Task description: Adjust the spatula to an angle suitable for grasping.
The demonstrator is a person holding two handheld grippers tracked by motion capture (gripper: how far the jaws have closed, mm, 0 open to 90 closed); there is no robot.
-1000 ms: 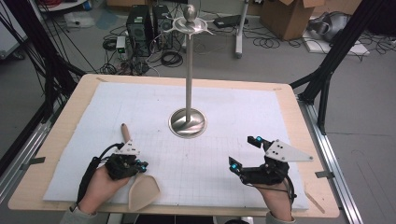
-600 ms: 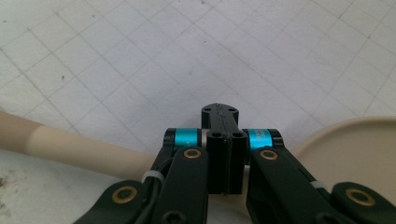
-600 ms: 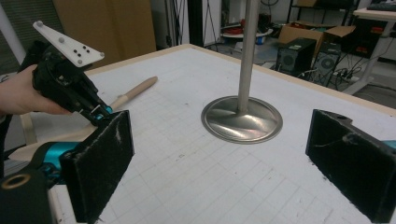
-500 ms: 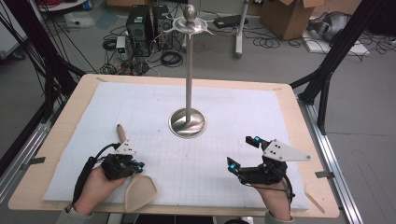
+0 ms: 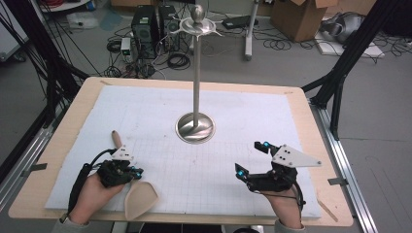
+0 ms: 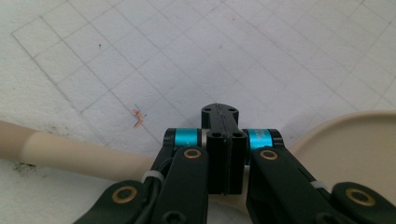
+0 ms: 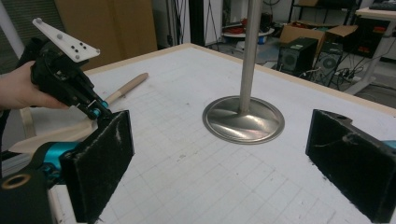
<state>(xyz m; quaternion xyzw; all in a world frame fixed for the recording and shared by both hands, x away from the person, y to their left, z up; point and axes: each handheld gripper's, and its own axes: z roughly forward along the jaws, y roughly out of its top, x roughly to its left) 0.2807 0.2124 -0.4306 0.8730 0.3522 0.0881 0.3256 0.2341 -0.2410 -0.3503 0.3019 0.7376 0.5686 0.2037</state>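
spatula [image 6: 84,156] neck (perhaps gripped) hidden

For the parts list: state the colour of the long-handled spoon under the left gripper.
The long-handled wooden spoon is pale beige with a darker tan handle end, clearest in the left gripper view.

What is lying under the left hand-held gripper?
A beige spatula lies on the white mat under the left hand-held gripper. The shut jaws cover its neck, so contact cannot be seen.
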